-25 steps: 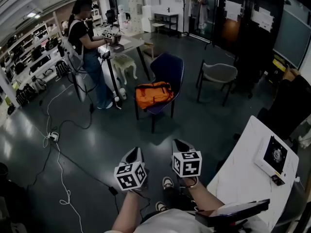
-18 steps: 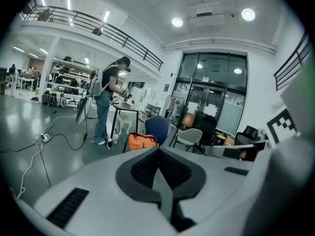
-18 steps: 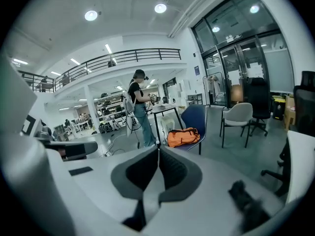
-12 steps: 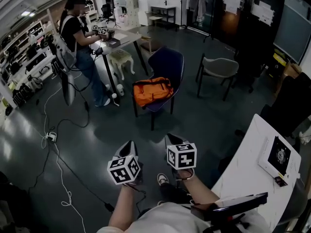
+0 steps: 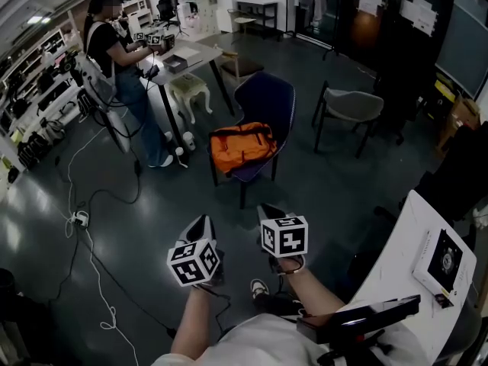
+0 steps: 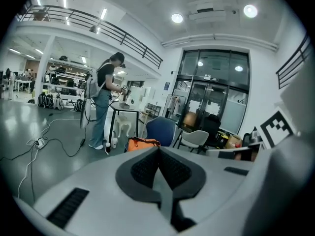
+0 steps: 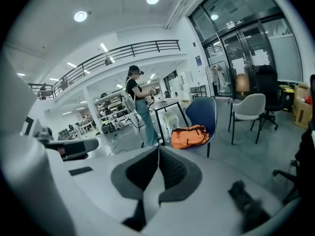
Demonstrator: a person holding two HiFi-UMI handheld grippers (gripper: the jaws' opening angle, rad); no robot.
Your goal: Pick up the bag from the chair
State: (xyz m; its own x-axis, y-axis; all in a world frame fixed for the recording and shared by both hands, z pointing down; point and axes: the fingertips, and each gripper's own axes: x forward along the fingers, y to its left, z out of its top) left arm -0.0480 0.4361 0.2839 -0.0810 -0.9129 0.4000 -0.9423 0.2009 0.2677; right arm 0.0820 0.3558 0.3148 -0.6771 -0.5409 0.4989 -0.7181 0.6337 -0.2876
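Grey left tongs [image 5: 201, 224] and right tongs [image 5: 267, 212], each pressed together on nothing.
Low in the frame, they point at the centre, where the orange bag [image 5: 241, 146] lies on the blue chair [image 5: 270, 101] seat, well apart from them; a person [image 5: 114, 56] stands at a desk [image 5: 192, 52], upper left.

Bare floor [image 5: 320, 193] ahead, open right up to blue chair [image 5: 268, 101], bag [image 5: 242, 146] on seat. Crowding chair's left: table [image 5: 192, 52] leg, white stool [image 5: 189, 91], standing person [image 5: 114, 52]. Grey chair [image 5: 354, 105] well apart at right. Cables [image 5: 80, 227] across floor far left; white desk [image 5: 393, 261] close at right.
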